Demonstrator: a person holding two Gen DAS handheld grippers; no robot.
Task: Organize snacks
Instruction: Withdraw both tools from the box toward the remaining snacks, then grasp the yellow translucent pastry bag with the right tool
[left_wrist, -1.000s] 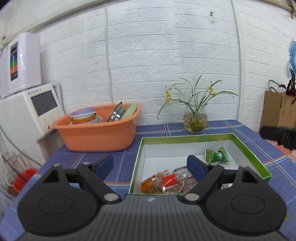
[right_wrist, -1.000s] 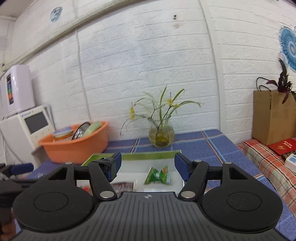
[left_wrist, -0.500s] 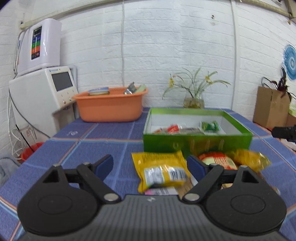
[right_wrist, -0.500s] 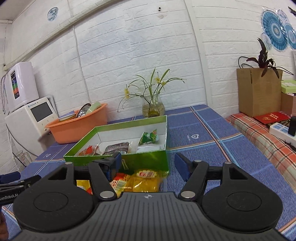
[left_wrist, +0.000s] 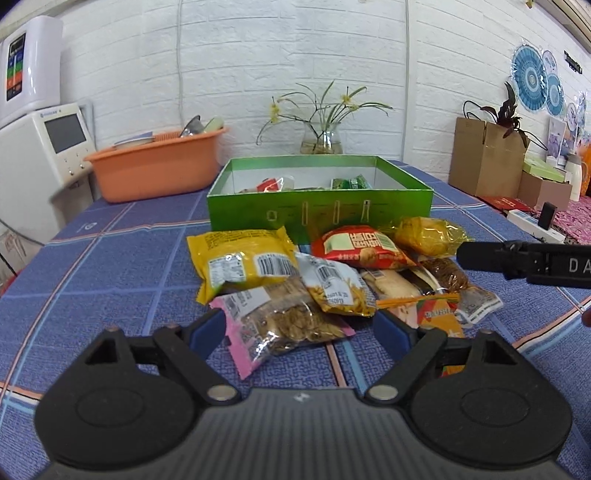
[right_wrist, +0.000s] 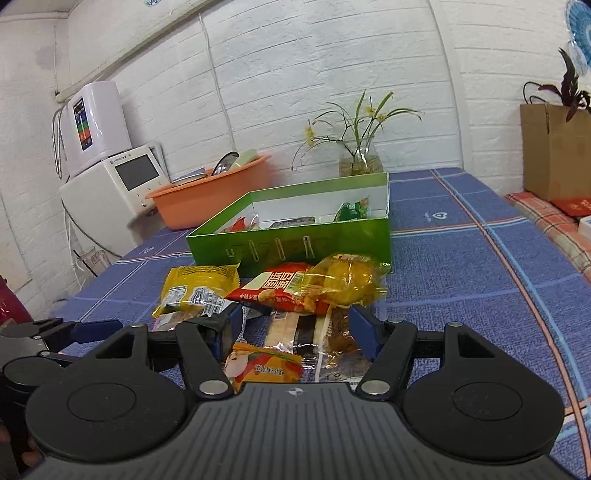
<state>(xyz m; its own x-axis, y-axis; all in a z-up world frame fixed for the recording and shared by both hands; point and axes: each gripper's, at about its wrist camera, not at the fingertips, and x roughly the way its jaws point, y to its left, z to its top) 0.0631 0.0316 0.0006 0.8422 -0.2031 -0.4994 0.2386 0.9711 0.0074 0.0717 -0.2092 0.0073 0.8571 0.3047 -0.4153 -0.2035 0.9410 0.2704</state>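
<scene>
A pile of snack packets lies on the blue cloth in front of a green box (left_wrist: 317, 212) that holds a few snacks. The pile includes a yellow bag (left_wrist: 240, 258), a red bag (left_wrist: 360, 245), a clear yellow packet (left_wrist: 424, 236) and a pink-edged packet (left_wrist: 273, 325). My left gripper (left_wrist: 301, 328) is open, low over the near edge of the pile, with the pink-edged packet between its fingers. My right gripper (right_wrist: 295, 325) is open over the right side of the pile, above an orange packet (right_wrist: 264, 365). The box (right_wrist: 291, 240) also shows in the right wrist view.
An orange basin (left_wrist: 159, 166) with dishes stands back left beside a white appliance (left_wrist: 40, 155). A glass vase with flowers (left_wrist: 321, 140) stands behind the box. A brown paper bag (left_wrist: 484, 155) and boxes are at the right. The right gripper's arm (left_wrist: 524, 260) reaches in from the right.
Both grippers have pulled back from above the box and dropped low to the snack pile in front of it. Both stay open.
</scene>
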